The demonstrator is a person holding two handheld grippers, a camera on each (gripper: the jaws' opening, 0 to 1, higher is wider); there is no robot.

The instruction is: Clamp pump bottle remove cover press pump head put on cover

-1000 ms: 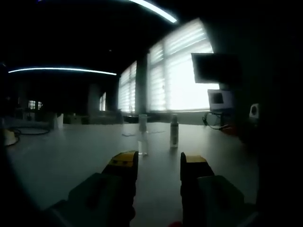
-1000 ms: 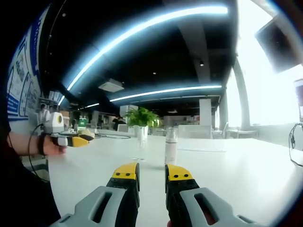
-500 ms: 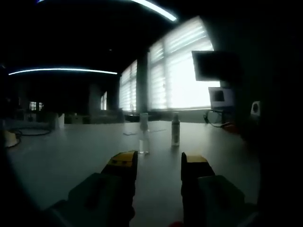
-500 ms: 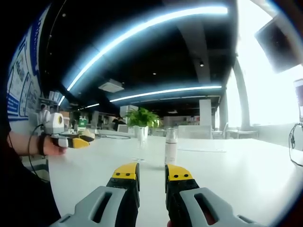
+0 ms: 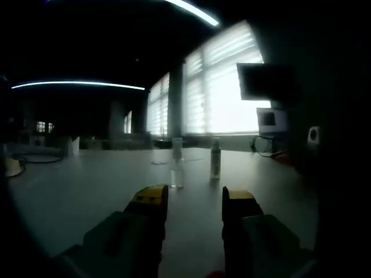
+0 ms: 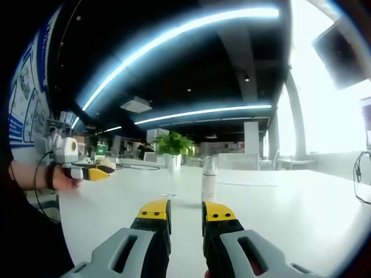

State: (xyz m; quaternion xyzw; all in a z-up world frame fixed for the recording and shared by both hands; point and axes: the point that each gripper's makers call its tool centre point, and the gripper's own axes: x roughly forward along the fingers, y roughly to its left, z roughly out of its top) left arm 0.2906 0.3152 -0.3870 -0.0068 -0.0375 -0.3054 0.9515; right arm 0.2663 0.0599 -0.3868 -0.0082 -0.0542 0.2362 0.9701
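Note:
A small pump bottle with a clear cover stands upright on the white table, a short way beyond my right gripper. That gripper's yellow-tipped jaws stand a little apart, open, with nothing between them. In the dim left gripper view a clear bottle and a second small bottle stand side by side on the table, ahead of my left gripper, which is open and holds nothing. A hand holds the left gripper low over the table's left side in the right gripper view.
A potted green plant stands behind the bottle. Bright blinded windows and a monitor lie beyond the table's far edge. A cable lies at the right, and a coiled cable at the far left.

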